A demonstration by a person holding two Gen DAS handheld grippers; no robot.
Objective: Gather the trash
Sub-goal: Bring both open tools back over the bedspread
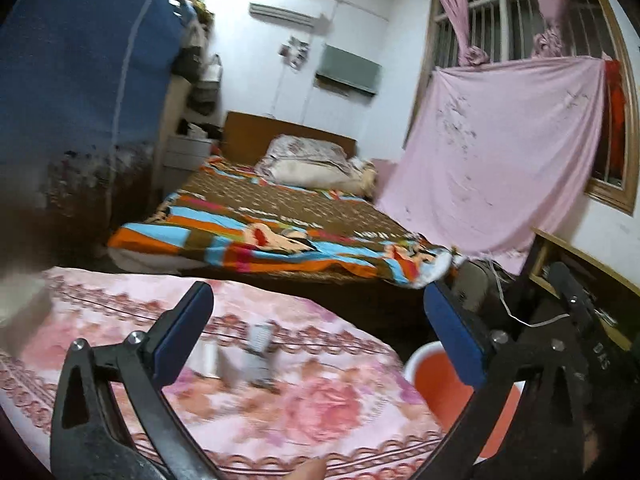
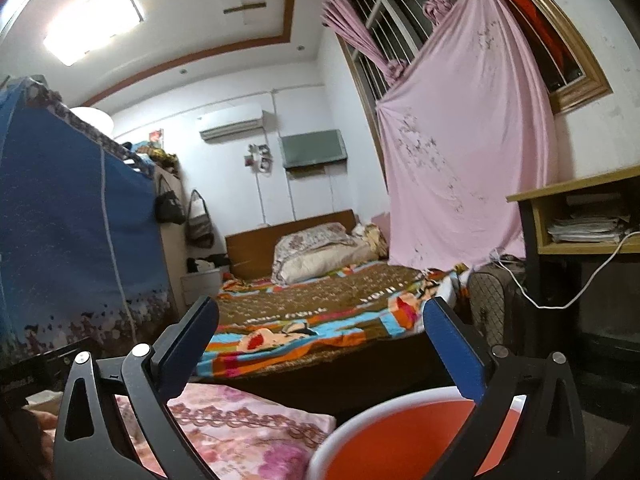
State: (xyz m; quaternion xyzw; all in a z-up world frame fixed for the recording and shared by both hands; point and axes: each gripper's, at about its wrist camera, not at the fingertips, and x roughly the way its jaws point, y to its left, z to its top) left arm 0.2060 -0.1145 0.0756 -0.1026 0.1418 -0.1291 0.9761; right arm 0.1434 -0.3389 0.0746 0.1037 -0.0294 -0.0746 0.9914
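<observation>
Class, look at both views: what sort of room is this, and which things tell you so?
Most likely a home bedroom: a bed with a pillow, a fabric wardrobe, and a curtained window.

left gripper point(image 1: 318, 312) and right gripper point(image 2: 320, 326): black plastic arms with triangular cutouts, silver screws, flat blue pads point(image 1: 182, 332) inside each finger.

Bucket point(image 2: 404, 444): orange inside, white rim. Near bedcover point(image 1: 280, 400): pink and white, rose print, brown chain-patterned bands. Far bed's blanket point(image 2: 320, 312): brown with orange, turquoise and red stripes. Hanging sheet point(image 2: 460, 152): pale pink, dark speckles. Wardrobe cover point(image 2: 72, 240): blue. Gripper pads point(image 1: 452, 336): blue.
</observation>
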